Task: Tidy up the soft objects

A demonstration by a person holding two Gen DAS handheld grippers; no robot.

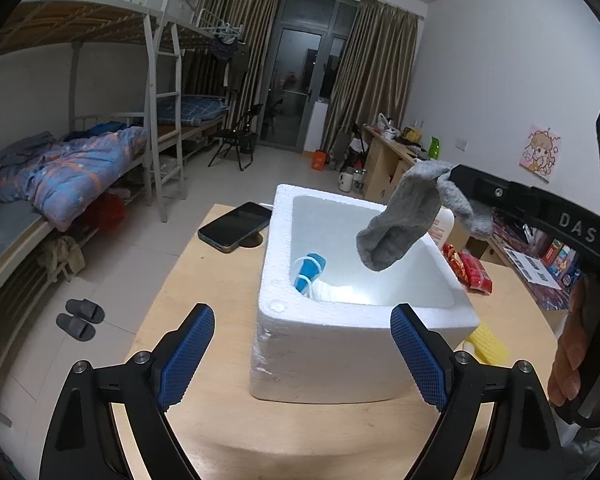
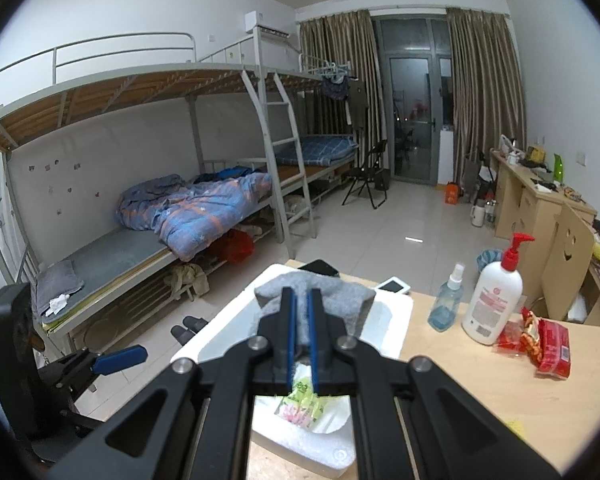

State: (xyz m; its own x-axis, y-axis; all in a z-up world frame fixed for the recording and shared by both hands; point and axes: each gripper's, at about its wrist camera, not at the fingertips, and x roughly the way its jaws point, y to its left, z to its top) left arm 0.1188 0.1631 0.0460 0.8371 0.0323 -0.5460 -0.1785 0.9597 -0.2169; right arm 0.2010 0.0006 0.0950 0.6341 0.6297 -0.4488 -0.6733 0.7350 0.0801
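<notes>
A grey sock (image 1: 404, 216) hangs from my right gripper (image 1: 454, 174), which is shut on it above the white foam box (image 1: 352, 344). In the right wrist view the sock (image 2: 340, 296) drapes over the closed fingertips of the right gripper (image 2: 301, 294), with the box (image 2: 392, 332) below. My left gripper (image 1: 302, 316) is open and empty, in front of the box's near wall; it also shows at the left of the right wrist view (image 2: 120, 358). Inside the box lie a blue and white item (image 1: 310, 272) and a floral packet (image 2: 300, 400).
On the wooden table (image 1: 204, 432) are a black phone (image 1: 234, 224), a white phone (image 2: 394, 285), a lotion pump bottle (image 2: 494, 300), a blue spray bottle (image 2: 446, 304), red snack packets (image 2: 540, 340) and a yellow item (image 1: 486, 344). Bunk beds (image 2: 160, 208) stand left; slippers (image 1: 80, 318) lie on the floor.
</notes>
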